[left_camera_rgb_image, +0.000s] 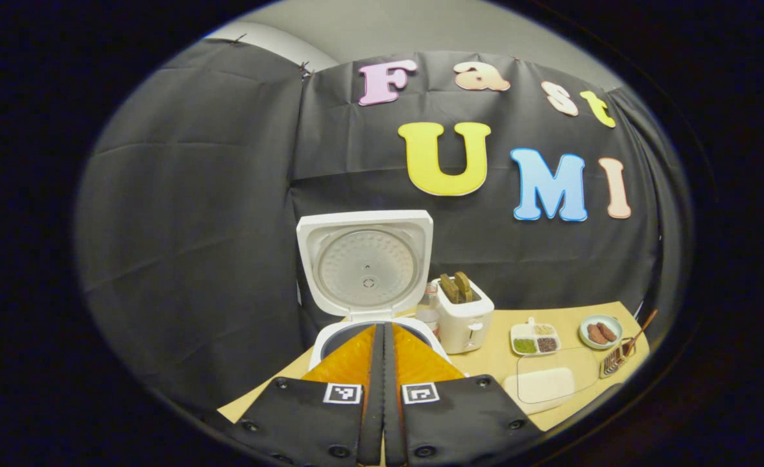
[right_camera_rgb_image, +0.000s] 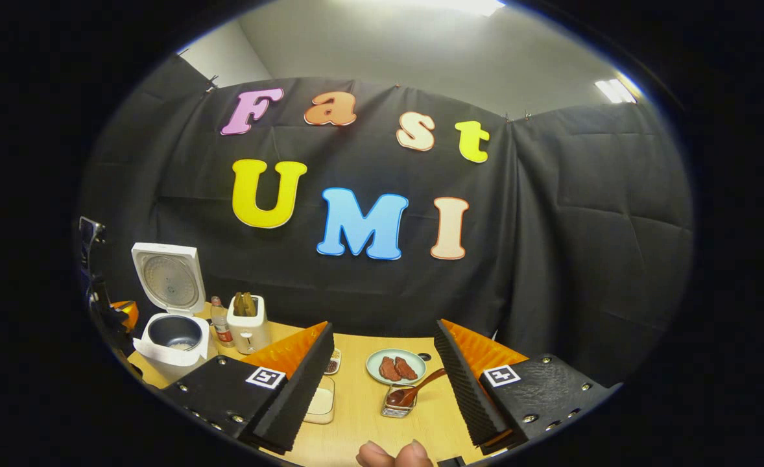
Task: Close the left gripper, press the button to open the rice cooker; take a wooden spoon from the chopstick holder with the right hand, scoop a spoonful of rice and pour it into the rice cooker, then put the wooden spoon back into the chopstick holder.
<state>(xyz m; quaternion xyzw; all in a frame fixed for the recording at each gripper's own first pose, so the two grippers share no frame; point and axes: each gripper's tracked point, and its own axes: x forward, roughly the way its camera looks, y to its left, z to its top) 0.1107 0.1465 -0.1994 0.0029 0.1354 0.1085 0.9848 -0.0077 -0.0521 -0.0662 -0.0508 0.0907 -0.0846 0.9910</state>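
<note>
the wooden spoon (right_camera_rgb_image: 421, 388) stands in the chopstick holder (right_camera_rgb_image: 398, 402) dead ahead between the wide-apart fingers of the right claw (right_camera_rgb_image: 382, 383), handle leaning right, while the left claw (left_camera_rgb_image: 382, 363), pressed together, faces the open rice cooker (left_camera_rgb_image: 366, 285).

Black creased cloth (right_camera_rgb_image: 583, 214) hangs clipped as the booth's wall on three sides behind a pale wooden bench (right_camera_rgb_image: 362, 402), with a plain light-grey wall (right_camera_rgb_image: 421, 58) above it and lit ceiling panels (right_camera_rgb_image: 612, 91) at top and upper right.
</note>
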